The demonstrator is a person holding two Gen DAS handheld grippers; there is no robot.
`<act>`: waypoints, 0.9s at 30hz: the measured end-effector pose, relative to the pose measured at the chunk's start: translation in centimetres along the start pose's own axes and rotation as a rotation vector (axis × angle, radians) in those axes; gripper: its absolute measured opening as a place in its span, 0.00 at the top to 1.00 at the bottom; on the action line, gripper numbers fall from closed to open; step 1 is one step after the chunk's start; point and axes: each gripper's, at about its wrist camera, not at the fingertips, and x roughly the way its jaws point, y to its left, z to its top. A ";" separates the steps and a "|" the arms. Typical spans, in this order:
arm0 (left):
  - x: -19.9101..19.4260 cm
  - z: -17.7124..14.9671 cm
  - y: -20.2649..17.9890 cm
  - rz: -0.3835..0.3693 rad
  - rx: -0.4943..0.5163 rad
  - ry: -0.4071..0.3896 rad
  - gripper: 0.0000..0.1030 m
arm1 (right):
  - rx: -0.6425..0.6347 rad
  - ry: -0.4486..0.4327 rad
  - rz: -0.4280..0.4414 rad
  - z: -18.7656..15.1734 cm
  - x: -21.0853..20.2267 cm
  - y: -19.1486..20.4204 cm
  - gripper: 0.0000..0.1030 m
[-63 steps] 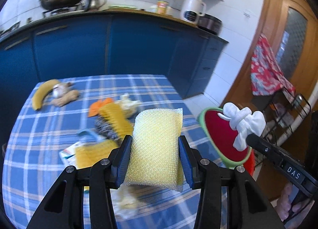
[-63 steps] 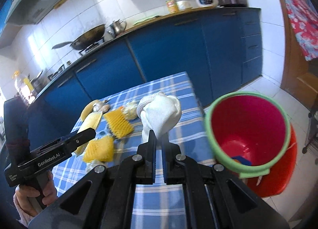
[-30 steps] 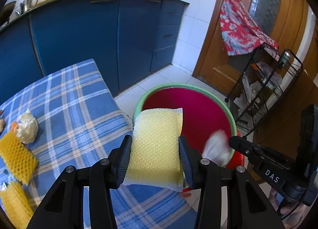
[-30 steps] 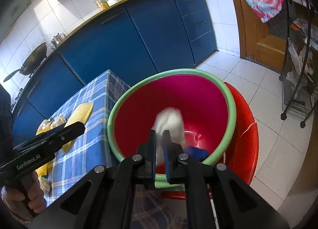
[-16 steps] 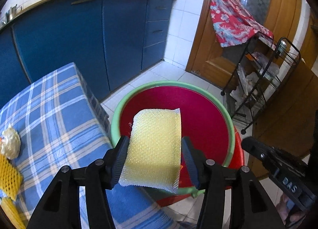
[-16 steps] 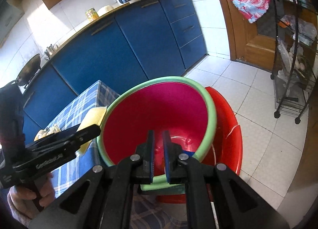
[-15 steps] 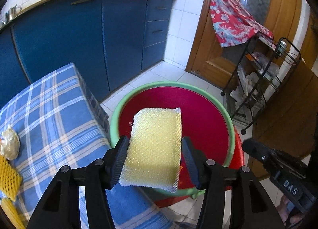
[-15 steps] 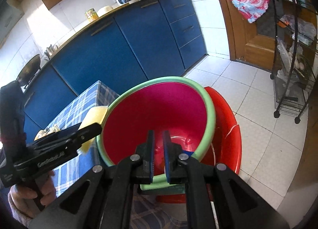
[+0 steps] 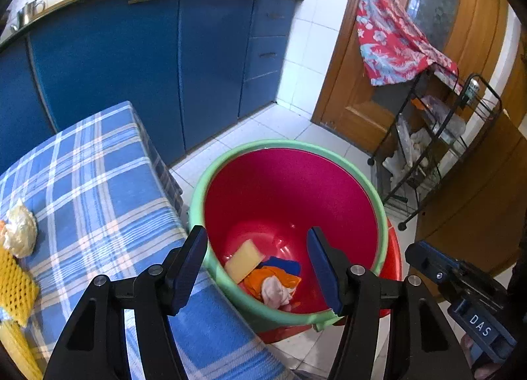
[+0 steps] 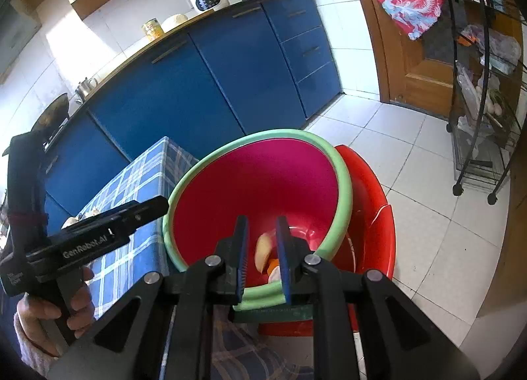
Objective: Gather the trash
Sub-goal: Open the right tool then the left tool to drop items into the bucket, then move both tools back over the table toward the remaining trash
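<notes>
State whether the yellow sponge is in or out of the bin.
In: the yellow sponge lies on the red bin's floor, and the open left gripper holds nothing.

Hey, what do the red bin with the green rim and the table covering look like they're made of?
The bin looks like moulded plastic: smooth, slightly glossy walls with highlights near the bottom. The table covering looks like woven fabric: matte blue-and-white plaid that drapes over the table edge.
</notes>
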 end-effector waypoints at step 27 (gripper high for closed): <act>-13.0 -6.8 8.8 0.179 -0.200 -0.087 0.37 | -0.163 0.019 0.145 -2.7 -4.7 9.2 0.67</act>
